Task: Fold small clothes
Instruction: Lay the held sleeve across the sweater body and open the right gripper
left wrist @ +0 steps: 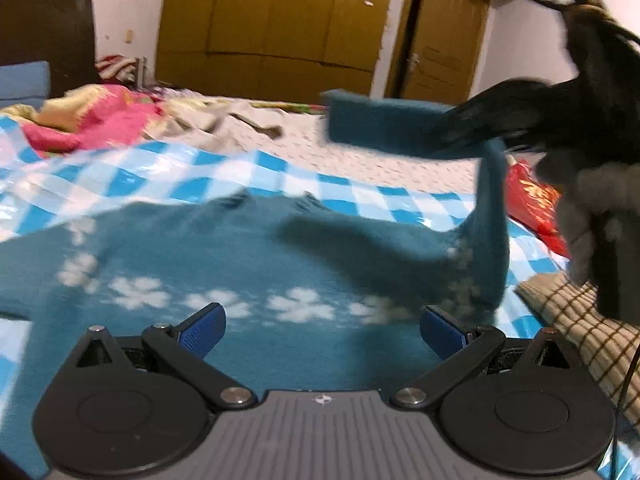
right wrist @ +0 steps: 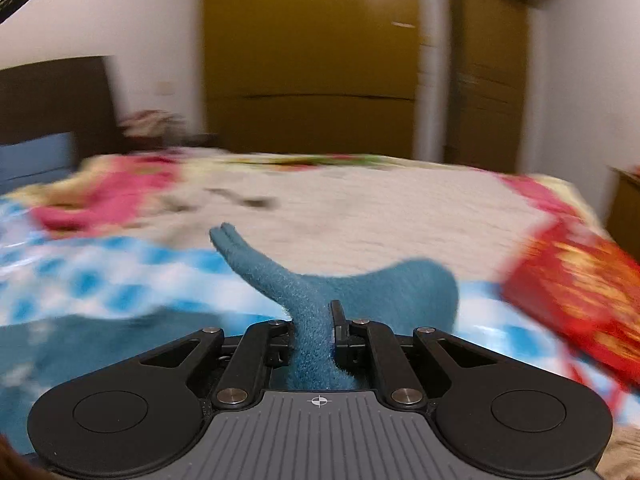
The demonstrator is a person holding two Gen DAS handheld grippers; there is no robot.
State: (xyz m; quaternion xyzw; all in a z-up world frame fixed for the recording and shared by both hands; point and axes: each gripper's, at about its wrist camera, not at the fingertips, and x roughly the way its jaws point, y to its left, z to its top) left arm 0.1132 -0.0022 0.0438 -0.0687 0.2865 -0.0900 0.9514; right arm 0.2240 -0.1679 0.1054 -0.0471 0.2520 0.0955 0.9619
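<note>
A small teal sweater with white flowers lies flat on a blue-and-white checked sheet on the bed. My left gripper is open and empty just above the sweater's lower part. My right gripper is shut on the sweater's sleeve and holds it lifted off the bed. In the left wrist view the right gripper shows at the upper right, with the sleeve stretched leftward in the air over the sweater's body.
A pink and cream blanket lies bunched at the back left. A red packet lies at the right edge of the sheet. A dark headboard, wooden wardrobe and door stand behind the bed.
</note>
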